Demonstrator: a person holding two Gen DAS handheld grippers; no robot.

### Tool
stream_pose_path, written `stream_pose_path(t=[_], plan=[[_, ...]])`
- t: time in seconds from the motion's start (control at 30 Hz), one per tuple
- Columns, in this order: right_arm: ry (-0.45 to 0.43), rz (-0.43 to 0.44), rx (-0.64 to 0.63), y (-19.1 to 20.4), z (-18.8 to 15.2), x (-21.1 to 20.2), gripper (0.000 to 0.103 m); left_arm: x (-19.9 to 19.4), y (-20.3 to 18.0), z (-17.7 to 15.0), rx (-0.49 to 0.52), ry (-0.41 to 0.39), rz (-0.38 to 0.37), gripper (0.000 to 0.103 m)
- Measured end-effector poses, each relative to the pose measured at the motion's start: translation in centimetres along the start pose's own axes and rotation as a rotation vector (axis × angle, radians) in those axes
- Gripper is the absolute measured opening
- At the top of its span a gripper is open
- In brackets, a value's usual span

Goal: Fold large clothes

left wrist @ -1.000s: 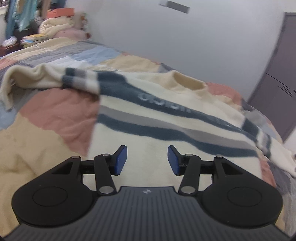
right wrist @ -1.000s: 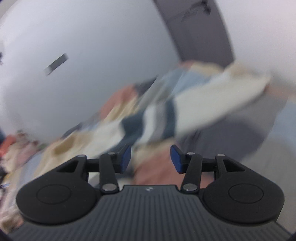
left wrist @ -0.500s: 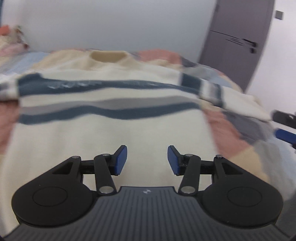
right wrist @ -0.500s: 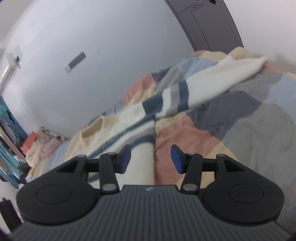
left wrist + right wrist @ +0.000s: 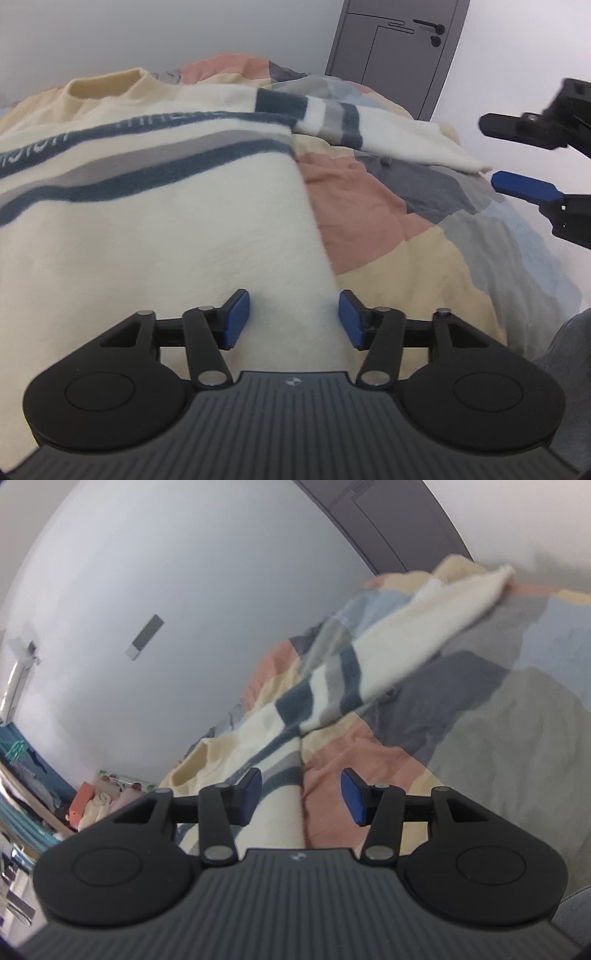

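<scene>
1. the sweater (image 5: 155, 229) lies spread flat, front up, on the patchwork quilt (image 5: 399, 266), collar at the far end from both grippers; no fold shows on it yet.
2. its sleeve (image 5: 369, 133) stretches out sideways across the quilt, ahead and to the right of the left gripper (image 5: 293, 319), not yet brought over the body.
3. the left gripper hovers over the near hem by the sweater's right edge; its jaws have just been opening, spread with nothing pinched.
4. the right gripper (image 5: 301, 795) stands spread and empty too, aimed along the sweater's side edge, the sleeve farther ahead of it.
5. judged from this, folding is at its start: sleeves and body all remain.
</scene>
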State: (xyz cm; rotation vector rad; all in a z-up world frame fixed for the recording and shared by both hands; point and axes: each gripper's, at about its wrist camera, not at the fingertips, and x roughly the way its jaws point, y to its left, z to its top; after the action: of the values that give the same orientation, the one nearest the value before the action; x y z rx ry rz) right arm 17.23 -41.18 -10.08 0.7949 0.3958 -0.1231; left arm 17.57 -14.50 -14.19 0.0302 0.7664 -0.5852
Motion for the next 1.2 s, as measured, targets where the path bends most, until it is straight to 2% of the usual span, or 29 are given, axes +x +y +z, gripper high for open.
stream_pose_path(t=[0.07,0.13,0.23,0.33,0.43,0.47,0.6,0.77,0.9,0.97,1.1,1.2], plan=[[0.014,-0.011,0.013,-0.3,0.1,0.7,0.051,0.5,-0.2,0.0,0.017,0.024,-0.014,0.073],[0.02,-0.02,0.016,-0.4,0.0,1.3,0.051,1.0,-0.4,0.0,0.041,0.033,-0.011,0.075],[0.028,-0.035,0.01,-0.5,-0.1,1.9,0.051,1.5,-1.1,-0.4,0.106,0.04,0.032,0.075],[0.038,-0.042,0.017,-0.6,-0.2,2.1,0.051,1.9,-2.3,-0.9,0.223,0.046,0.11,0.073],[0.021,-0.061,0.001,-0.4,-0.3,1.7,0.051,1.8,-2.5,-1.2,0.258,0.038,0.153,0.061],[0.021,-0.067,-0.005,-0.3,-0.3,1.8,0.051,1.7,-2.3,-1.1,0.253,0.036,0.161,0.053],[0.027,-0.083,-0.026,0.2,-0.6,2.0,0.051,0.6,-0.3,-0.3,0.183,0.019,0.148,0.023],[-0.01,-0.066,-0.111,1.7,-1.4,1.4,0.052,-2.6,4.1,1.7,-0.006,-0.056,0.119,0.019],[0.012,-0.018,-0.163,3.0,-2.4,1.8,0.052,-5.6,9.4,3.0,-0.229,-0.128,0.062,0.018],[0.059,0.032,-0.162,3.4,-3.1,2.6,0.052,-6.7,12.0,3.2,-0.335,-0.155,0.04,0.018],[0.212,0.143,-0.096,3.6,-4.7,4.8,0.051,-7.5,15.8,2.9,-0.488,-0.174,0.022,0.015],[0.339,0.228,-0.041,3.7,-6.3,6.4,0.051,-7.4,17.4,2.2,-0.559,-0.179,0.028,0.014]])
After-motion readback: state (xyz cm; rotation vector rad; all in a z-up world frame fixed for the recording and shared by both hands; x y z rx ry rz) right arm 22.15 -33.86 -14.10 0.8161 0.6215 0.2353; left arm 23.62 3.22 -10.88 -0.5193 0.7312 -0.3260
